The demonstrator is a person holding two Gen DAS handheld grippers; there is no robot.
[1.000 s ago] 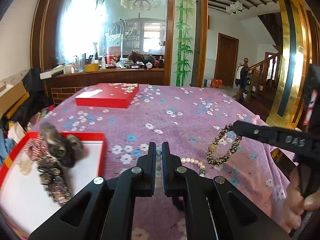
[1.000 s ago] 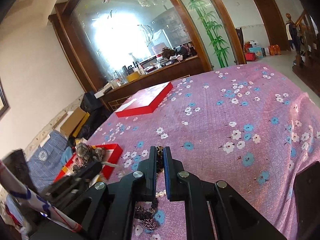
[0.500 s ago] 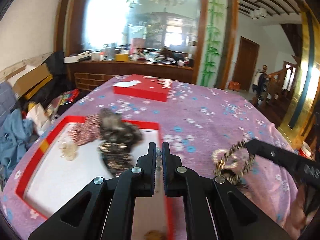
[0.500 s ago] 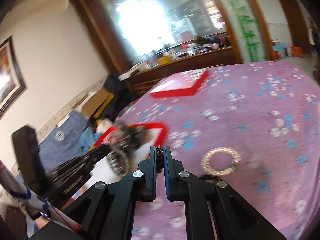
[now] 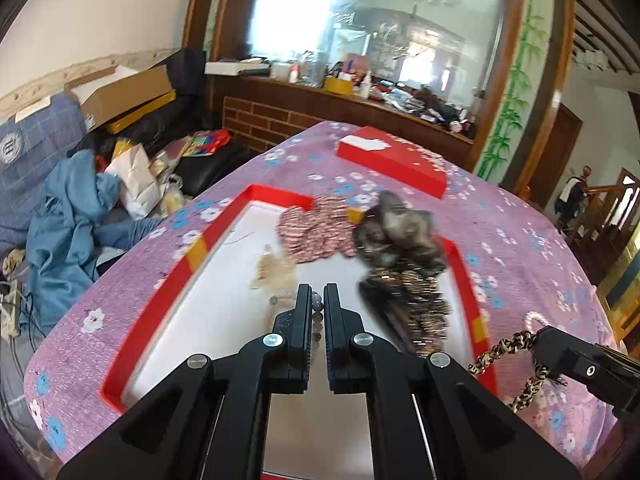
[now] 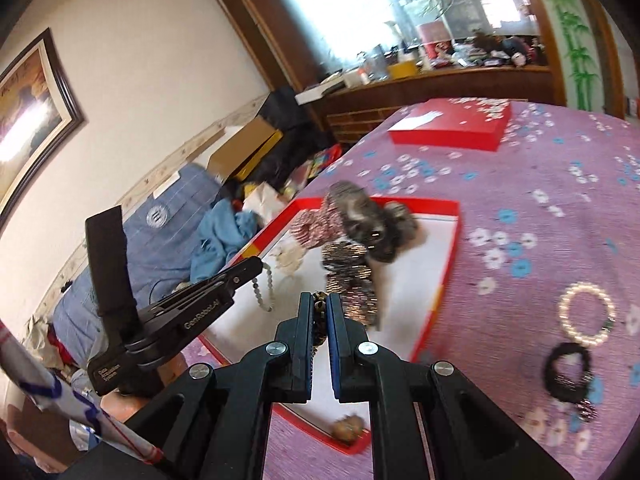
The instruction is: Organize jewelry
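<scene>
Left wrist view: left gripper over the red tray, jaws pinched on a grey bead bracelet.
Right wrist view, same bracelet: the grey bead loop dangles from the left gripper above the tray's white floor.
Right gripper: clamped on a leopard-pattern braided bracelet, which hangs beside the tray's near right edge in the left view.
Already in the tray: pink sequined scrunchie, dark grey scrunchie, bronze sequined piece, a cream-coloured piece, all blurred; a small brown item at the near corner.
Left out on the cloth: pearl bracelet and a black hair tie, well apart from the tray on the purple floral tablecloth.
Further back: red box lid.
Step in hand: both pieces being carried to the tray, it seems.
Next move: lower each onto bare white floor, part the jaws, then go for the pearls and hair tie.
</scene>
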